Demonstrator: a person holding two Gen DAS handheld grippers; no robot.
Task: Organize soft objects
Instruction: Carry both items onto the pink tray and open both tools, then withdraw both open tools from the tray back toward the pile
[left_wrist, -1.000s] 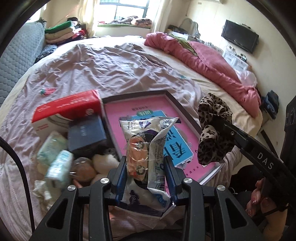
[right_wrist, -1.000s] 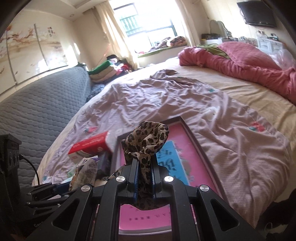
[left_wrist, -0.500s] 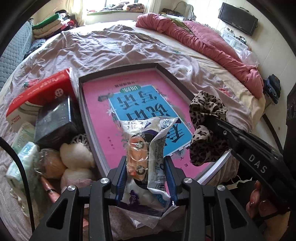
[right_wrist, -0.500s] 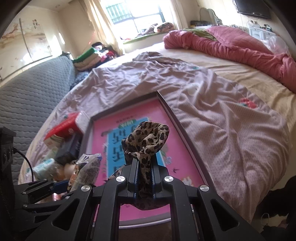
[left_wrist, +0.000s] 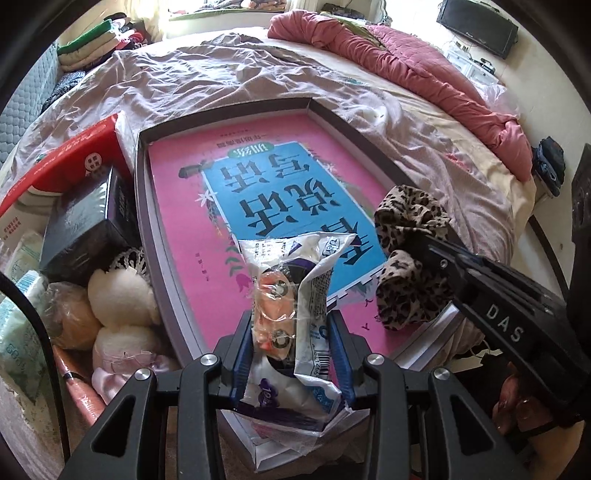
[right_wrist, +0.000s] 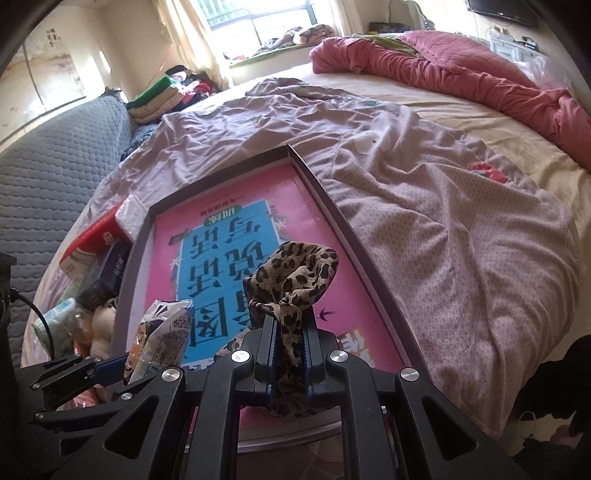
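Holding a crinkled snack packet (left_wrist: 295, 295), my left claw (left_wrist: 291, 350) is clamped on its sides at 6 o'clock over the pink book (left_wrist: 258, 192) lying in a dark shallow box (left_wrist: 142, 206) on the bed (right_wrist: 443, 206). My right claw (right_wrist: 288, 350), at 3 o'clock from it, is pinched tight on a leopard-print scrunchie (right_wrist: 295, 273) above the same book.

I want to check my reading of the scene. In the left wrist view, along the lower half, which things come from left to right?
White plush balls → snack packet in the left hand-held gripper → leopard-print cloth in the right hand-held gripper.
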